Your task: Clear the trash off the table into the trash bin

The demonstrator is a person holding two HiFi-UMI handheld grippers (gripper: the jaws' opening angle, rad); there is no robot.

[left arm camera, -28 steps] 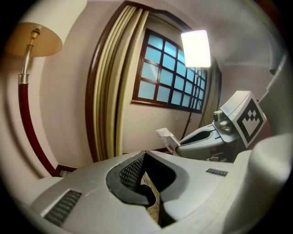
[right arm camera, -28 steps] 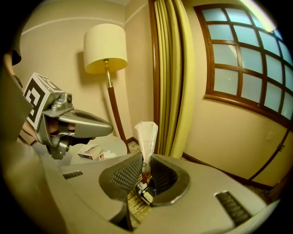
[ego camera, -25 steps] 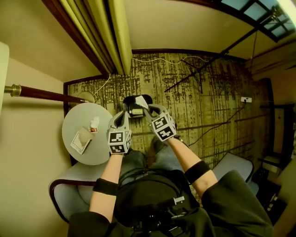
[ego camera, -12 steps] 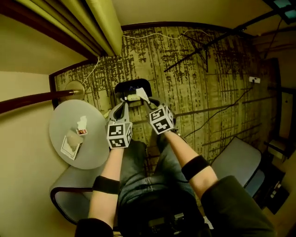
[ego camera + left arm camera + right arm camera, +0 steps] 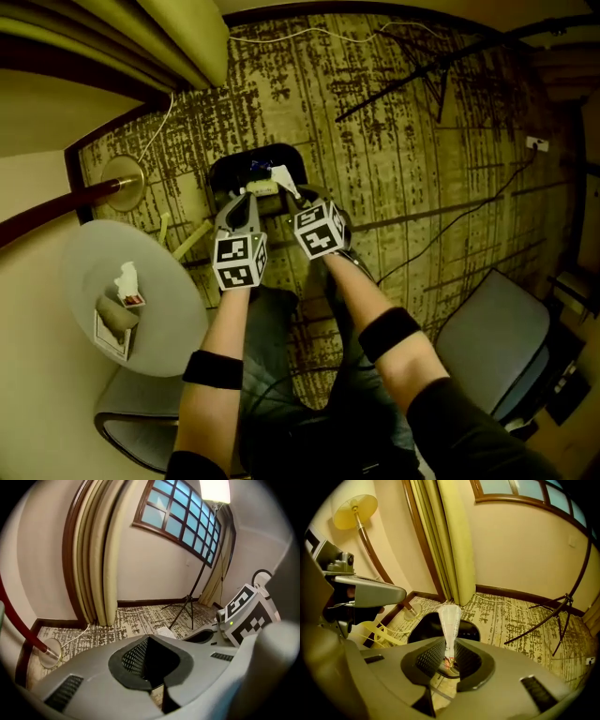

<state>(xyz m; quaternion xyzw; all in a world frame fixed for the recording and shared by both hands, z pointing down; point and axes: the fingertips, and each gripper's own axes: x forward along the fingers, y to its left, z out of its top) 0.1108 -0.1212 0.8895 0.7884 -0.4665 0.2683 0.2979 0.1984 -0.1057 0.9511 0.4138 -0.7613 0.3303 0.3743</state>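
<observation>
A black trash bin (image 5: 228,175) stands on the carpet beside the round grey table (image 5: 169,323). My right gripper (image 5: 286,194) hangs over the bin's mouth, shut on a clear plastic wrapper (image 5: 449,618) that sticks up between its jaws, with the bin (image 5: 423,629) right below. My left gripper (image 5: 246,195) is next to it, over the bin's left side, shut and empty (image 5: 148,640). On the table lie a crumpled white scrap (image 5: 127,277), a small red-and-white packet (image 5: 133,300) and a paper napkin (image 5: 111,326).
A floor lamp's round base (image 5: 122,183) and a yellow plastic piece (image 5: 187,239) sit on the carpet left of the bin. Curtains (image 5: 159,37) hang at the back left. A grey chair (image 5: 492,337) stands at the right, a tripod (image 5: 436,66) and cables behind.
Both grippers have sunk toward the bin, and the right one still holds the wrapper. The bin has grown larger and the table has slid to the left of the view.
</observation>
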